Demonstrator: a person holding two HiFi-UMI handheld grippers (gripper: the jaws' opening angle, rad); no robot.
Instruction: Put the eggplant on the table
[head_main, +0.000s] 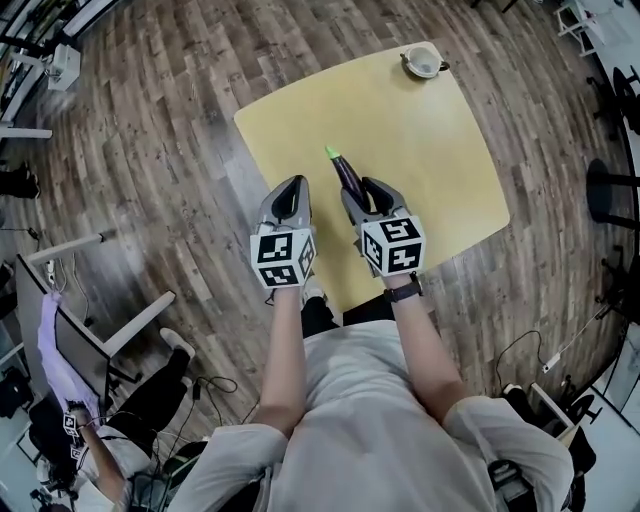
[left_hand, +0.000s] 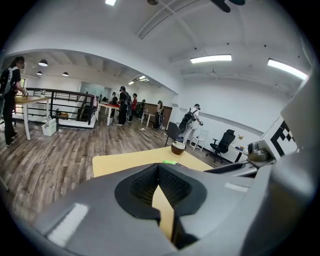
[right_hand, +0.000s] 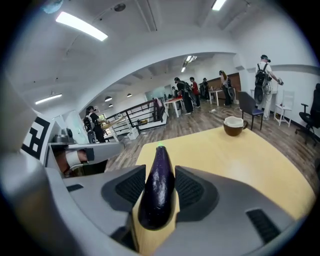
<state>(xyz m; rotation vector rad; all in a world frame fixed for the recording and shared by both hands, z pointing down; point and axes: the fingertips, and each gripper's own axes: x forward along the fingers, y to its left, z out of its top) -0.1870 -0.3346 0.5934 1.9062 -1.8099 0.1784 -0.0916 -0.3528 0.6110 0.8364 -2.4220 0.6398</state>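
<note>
Right gripper (head_main: 367, 203): jaws closed on the eggplant (head_main: 346, 170), gripping its thicker rear half. The green stem tip points away from the person, toward the far side of the desk (head_main: 440, 170). The eggplant sits over the near-middle of the desk. No view shows whether its underside touches the top or hangs just above it.

Left gripper (head_main: 290, 197): jaws drawn together at the tips with nothing between them. It is held over the near edge of the desk, just beside the right gripper.

Count: one eggplant, one desk, one cup (head_main: 422, 62) at the far corner well away from the eggplant, and two grippers.

Handling, judged:
- The eggplant is slim and dark with glossy skin, so it is probably light and slippery under the pads.
- The flesh is likely firm but bruises if squeezed, so moderate grip only.
- The body tapers toward the stem, so a grip there would tend to slide off. The present hold on the fuller part looks right.
- It is round in section, so it may roll a little once released. Lower it until it lies along the desk before parting the jaws.

Step in hand, judged: set-down not yet done, release pending.
</note>
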